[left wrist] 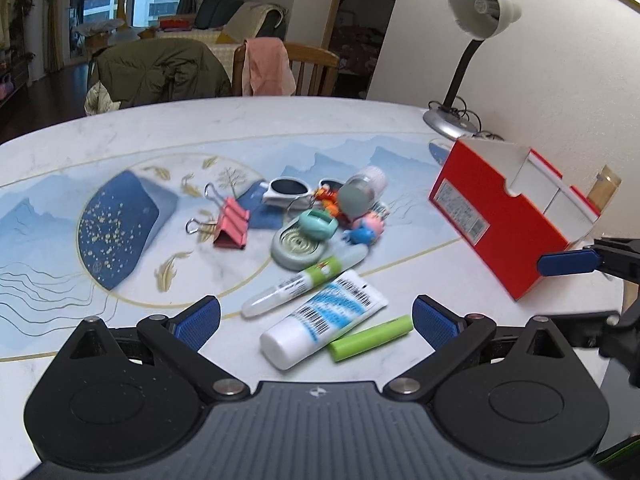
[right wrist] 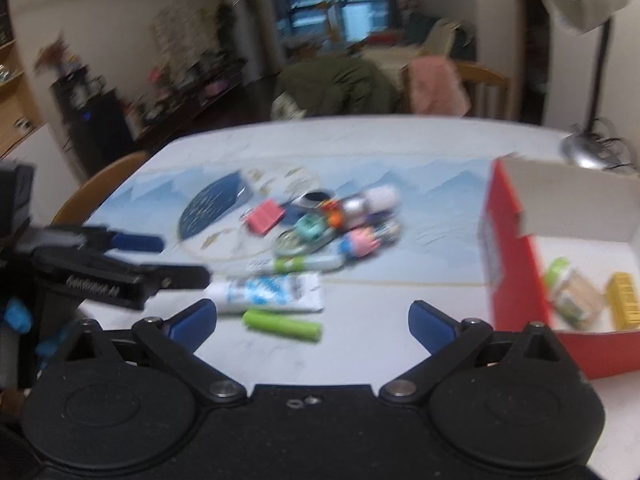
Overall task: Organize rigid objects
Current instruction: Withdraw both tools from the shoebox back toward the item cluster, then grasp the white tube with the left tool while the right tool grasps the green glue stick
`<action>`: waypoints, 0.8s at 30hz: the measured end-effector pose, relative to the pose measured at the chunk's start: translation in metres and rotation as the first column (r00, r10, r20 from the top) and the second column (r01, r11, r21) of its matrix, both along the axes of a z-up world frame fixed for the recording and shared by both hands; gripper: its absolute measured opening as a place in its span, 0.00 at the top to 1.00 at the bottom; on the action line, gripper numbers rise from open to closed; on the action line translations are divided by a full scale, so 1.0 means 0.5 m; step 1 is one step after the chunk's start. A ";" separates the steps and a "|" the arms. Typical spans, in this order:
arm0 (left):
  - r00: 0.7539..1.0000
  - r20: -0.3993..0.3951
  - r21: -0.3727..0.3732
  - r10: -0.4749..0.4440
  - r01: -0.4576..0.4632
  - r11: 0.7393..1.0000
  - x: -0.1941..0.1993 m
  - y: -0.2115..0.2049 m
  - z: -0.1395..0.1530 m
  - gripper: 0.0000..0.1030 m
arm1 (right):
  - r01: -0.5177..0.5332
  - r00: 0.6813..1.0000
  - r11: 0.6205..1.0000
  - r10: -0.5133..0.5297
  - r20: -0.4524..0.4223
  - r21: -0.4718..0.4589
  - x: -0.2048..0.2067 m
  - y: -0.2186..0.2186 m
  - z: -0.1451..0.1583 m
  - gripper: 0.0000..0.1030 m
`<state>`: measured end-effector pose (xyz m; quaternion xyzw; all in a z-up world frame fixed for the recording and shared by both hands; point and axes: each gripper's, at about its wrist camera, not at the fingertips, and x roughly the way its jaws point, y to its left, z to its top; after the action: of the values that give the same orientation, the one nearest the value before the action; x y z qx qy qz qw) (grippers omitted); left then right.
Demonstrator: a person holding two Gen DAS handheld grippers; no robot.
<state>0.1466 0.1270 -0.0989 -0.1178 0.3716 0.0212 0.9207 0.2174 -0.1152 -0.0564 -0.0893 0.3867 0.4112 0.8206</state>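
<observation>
A pile of small items lies mid-table: a white tube [left wrist: 324, 318], a green cylinder [left wrist: 370, 338], a green-capped stick [left wrist: 298, 284], a pink binder clip [left wrist: 232, 222], sunglasses [left wrist: 288, 190], a teal coil holder [left wrist: 298, 244], a pig toy [left wrist: 364, 230] and a small bottle [left wrist: 362, 194]. My left gripper [left wrist: 316, 320] is open and empty, just above the white tube. My right gripper [right wrist: 312, 320] is open and empty, near the green cylinder [right wrist: 282, 326] and the white tube [right wrist: 264, 294]. A red box [right wrist: 516, 264] to the right holds a yellow item [right wrist: 622, 306] and packets.
A desk lamp [left wrist: 468, 64] stands behind the red box [left wrist: 500, 220] at the table's far right. Chairs draped with a green jacket [left wrist: 160, 70] and a pink cloth [left wrist: 266, 64] stand beyond the far edge. The right wrist view is blurred.
</observation>
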 end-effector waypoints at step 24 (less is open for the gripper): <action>0.976 -0.112 -0.045 -0.185 0.181 0.982 0.080 0.045 -0.118 0.09 | -0.371 0.922 0.871 0.387 -0.014 -0.322 0.055 0.188 -0.151 0.26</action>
<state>0.1865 0.1495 -0.1578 -0.0976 0.4341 -0.0631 0.8934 0.2449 -0.0214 -0.1321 -0.3047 0.4020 0.4939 0.7082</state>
